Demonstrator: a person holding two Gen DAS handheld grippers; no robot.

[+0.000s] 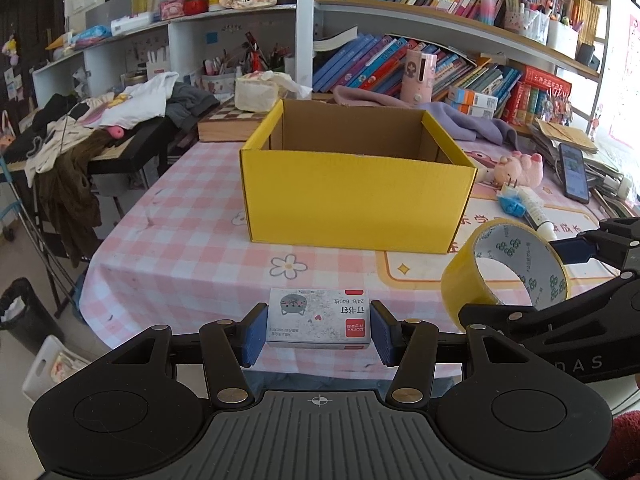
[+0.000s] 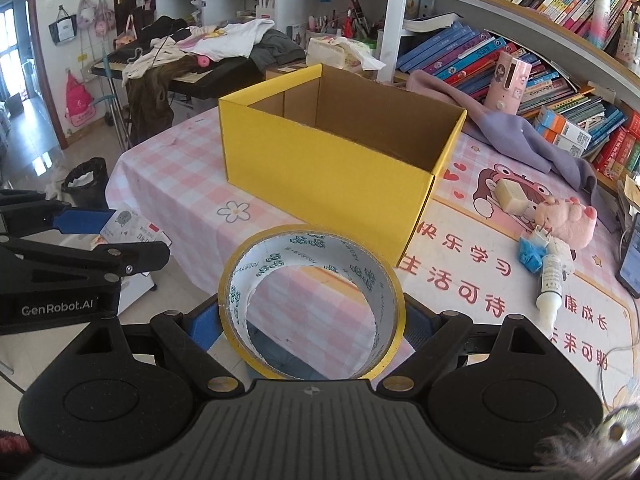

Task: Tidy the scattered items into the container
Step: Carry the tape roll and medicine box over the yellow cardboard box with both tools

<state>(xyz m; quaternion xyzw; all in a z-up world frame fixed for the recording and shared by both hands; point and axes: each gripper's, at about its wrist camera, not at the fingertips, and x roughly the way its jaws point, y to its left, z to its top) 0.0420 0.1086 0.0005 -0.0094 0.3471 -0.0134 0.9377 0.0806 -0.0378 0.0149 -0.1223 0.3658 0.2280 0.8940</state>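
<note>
where "genrobot.ai" marks the left gripper [image 2: 132,236], staple box [image 1: 318,318] reads "24/6".

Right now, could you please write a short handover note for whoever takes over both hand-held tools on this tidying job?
Left tool: shut on the small grey staple box with a cat print, held short of the container.
Right tool: shut on the yellow roll of packing tape, also in the air.
Open yellow cardboard box: on the pink checked tablecloth; what shows of its inside is bare.
Done: both items picked up.
Left: drop both in, then perhaps the white glue tube, blue crumpled piece and pink plush toy to the box's right.
</note>
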